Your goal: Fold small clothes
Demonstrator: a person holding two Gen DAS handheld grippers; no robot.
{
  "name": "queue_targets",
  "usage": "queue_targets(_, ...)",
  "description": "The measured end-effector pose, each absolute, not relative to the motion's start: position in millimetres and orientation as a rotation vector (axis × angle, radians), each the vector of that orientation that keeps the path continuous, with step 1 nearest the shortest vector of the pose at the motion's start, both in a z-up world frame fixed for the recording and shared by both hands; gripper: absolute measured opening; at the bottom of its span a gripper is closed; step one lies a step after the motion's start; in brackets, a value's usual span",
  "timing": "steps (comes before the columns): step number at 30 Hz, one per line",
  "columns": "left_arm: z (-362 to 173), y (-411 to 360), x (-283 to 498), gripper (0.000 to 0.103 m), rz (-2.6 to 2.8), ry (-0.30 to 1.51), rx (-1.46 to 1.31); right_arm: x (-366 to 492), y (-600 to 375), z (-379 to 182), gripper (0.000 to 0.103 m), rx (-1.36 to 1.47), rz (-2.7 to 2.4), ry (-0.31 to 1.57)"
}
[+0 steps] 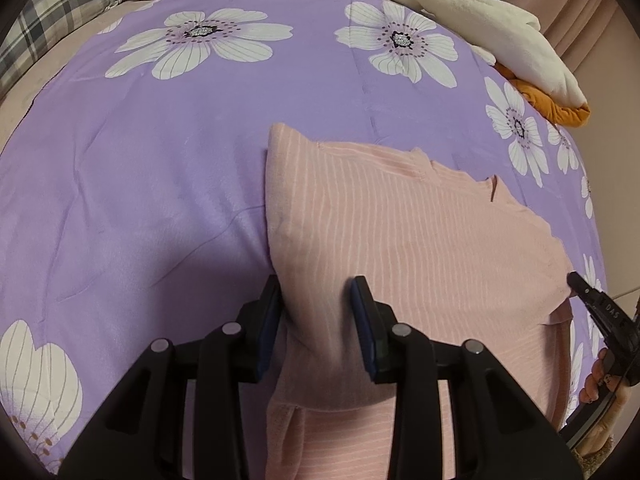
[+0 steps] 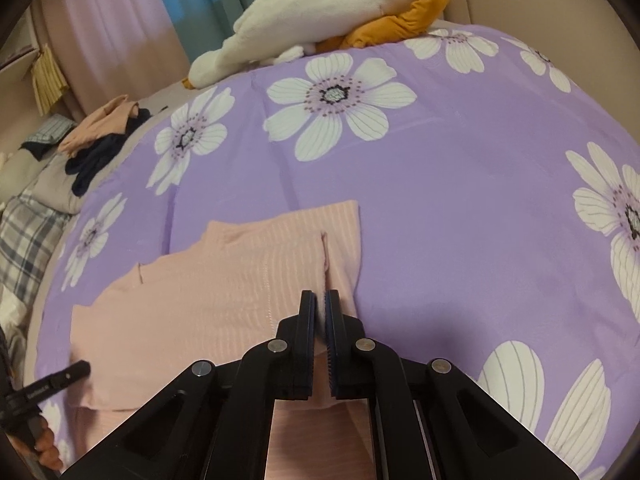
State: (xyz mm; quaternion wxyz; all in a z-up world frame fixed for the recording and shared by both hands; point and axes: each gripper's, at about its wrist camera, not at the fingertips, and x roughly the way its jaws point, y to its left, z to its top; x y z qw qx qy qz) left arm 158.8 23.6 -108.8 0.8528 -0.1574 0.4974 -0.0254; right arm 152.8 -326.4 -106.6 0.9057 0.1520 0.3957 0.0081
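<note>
Pink ribbed knit garment (image 1: pixel 400 232) lies partly folded on purple flowered bedspread (image 1: pixel 160 160). Left gripper (image 1: pixel 316 304) jaws spread wide, straddling a raised fold. Right gripper (image 2: pixel 320 312) pinches the garment's edge.

Your bed (image 1: pixel 160 184) is spread with a purple cover printed with big white flowers, filling most of both views. A pink ribbed garment (image 1: pixel 400 232) lies flat on it in the lower centre of the frame. At the upper right of the left wrist view a cream and mustard plush blanket (image 1: pixel 500 36) sits bunched at the bed's edge. A plaid pillow (image 1: pixel 48 28) rests at upper left, and in the right wrist view a heap of pink and navy clothes (image 2: pixel 104 136) lies at left.
</note>
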Motion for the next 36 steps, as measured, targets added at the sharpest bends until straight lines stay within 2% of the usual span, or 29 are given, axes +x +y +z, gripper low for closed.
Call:
queue_targets(14, -121.8, 22.0, 163.1, 0.040, -0.044, 1.077, -0.320, 161.8, -330.4, -133.8, 0.006, 0.318, -0.001, 0.913)
queue_targets(36, -123.2, 17.6, 163.3, 0.041, -0.035, 1.057, -0.291, 161.9, -331.1, -138.6, 0.006, 0.324, -0.002, 0.920)
